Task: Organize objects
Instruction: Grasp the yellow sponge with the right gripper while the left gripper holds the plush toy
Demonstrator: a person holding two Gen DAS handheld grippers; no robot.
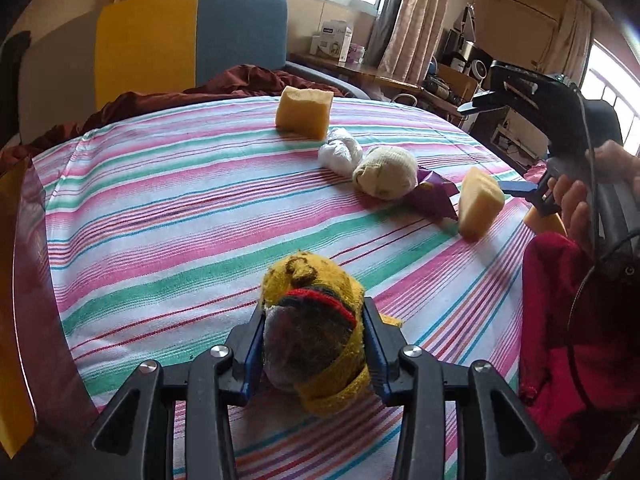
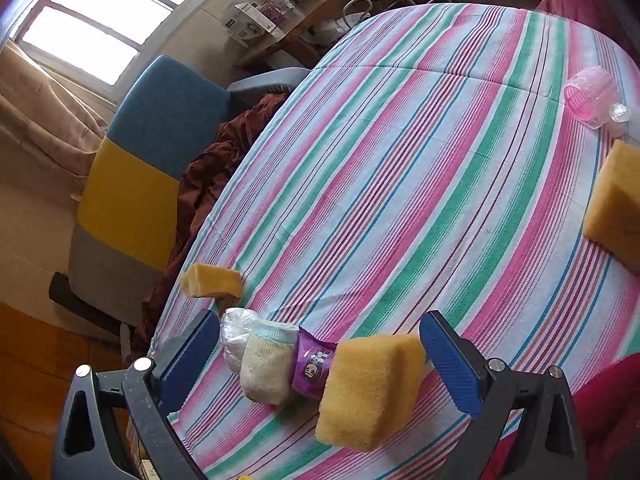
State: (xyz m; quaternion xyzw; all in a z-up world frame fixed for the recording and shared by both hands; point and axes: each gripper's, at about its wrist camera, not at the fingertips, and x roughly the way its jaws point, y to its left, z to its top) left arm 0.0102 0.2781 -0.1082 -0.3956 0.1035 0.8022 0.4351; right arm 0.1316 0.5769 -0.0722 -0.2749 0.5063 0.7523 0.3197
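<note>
Striped bedspread [image 1: 168,208] in pink, green and white covers the work surface, with a yellow-and-blue chair [image 1: 192,40] at 11 o'clock beyond its far edge and windows behind. Left wrist view: the left gripper [image 1: 314,344] is clamped on a rolled yellow sock [image 1: 316,320] with red and dark bands, its blue pads pressing both sides of the roll, low above the spread at 6 o'clock. A row of items runs from 12 toward 3 o'clock: a yellow sponge [image 1: 305,112], a white bundle [image 1: 340,152], a cream sock roll [image 1: 386,174], a purple wrapper [image 1: 434,196] and a second sponge [image 1: 480,202], each touching or just beside the next except the first sponge, which sits slightly apart. Right wrist view: the right gripper [image 2: 320,360] stands with jaws wide apart and nothing pressed between its pads, above that row. A pink plastic cup [image 2: 588,96] lies on its side at 2 o'clock, and a third sponge [image 2: 616,204] sits at 3 o'clock.
</note>
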